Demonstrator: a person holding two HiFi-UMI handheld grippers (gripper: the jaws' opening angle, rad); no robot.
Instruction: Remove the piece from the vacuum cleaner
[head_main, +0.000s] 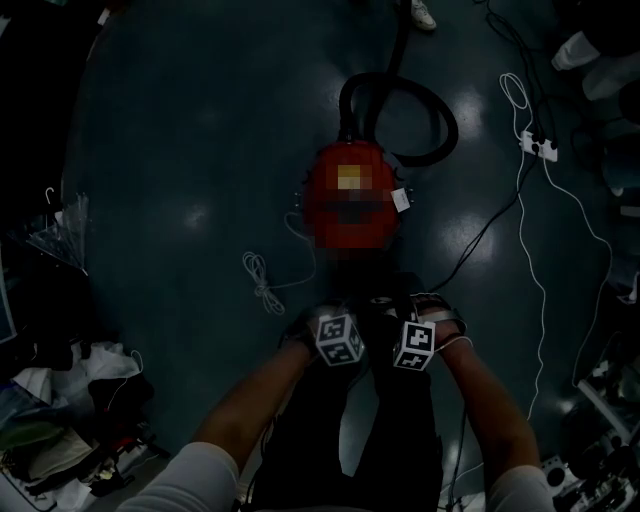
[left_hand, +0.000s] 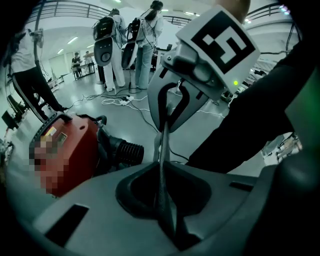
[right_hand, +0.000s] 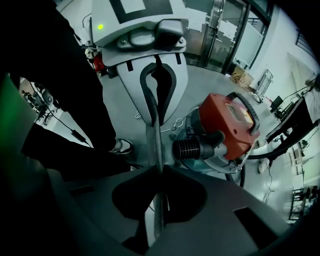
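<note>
The red vacuum cleaner (head_main: 345, 205) lies on the dark floor ahead of me, its black hose (head_main: 432, 122) looping behind it. My two grippers hang close together just in front of it, pointing at each other. The left gripper (head_main: 362, 338) has its jaws pressed together in a thin line (left_hand: 163, 145). The right gripper (head_main: 392, 340) is shut the same way (right_hand: 156, 150). Their tips nearly meet, and I make out nothing between either pair. The red body (left_hand: 65, 150) and its ribbed hose socket (left_hand: 127, 150) show beside the left jaws. They appear again, vacuum cleaner (right_hand: 230, 125) and socket (right_hand: 192, 148), beyond the right jaws.
A coiled white cord (head_main: 262, 282) lies left of the vacuum. A power strip (head_main: 538, 146) with trailing white cables (head_main: 540, 260) sits at the right. Clutter (head_main: 60, 410) fills the left edge. Several people (left_hand: 112, 45) stand farther back. My black-trousered legs and a shoe (right_hand: 120, 146) are beneath the grippers.
</note>
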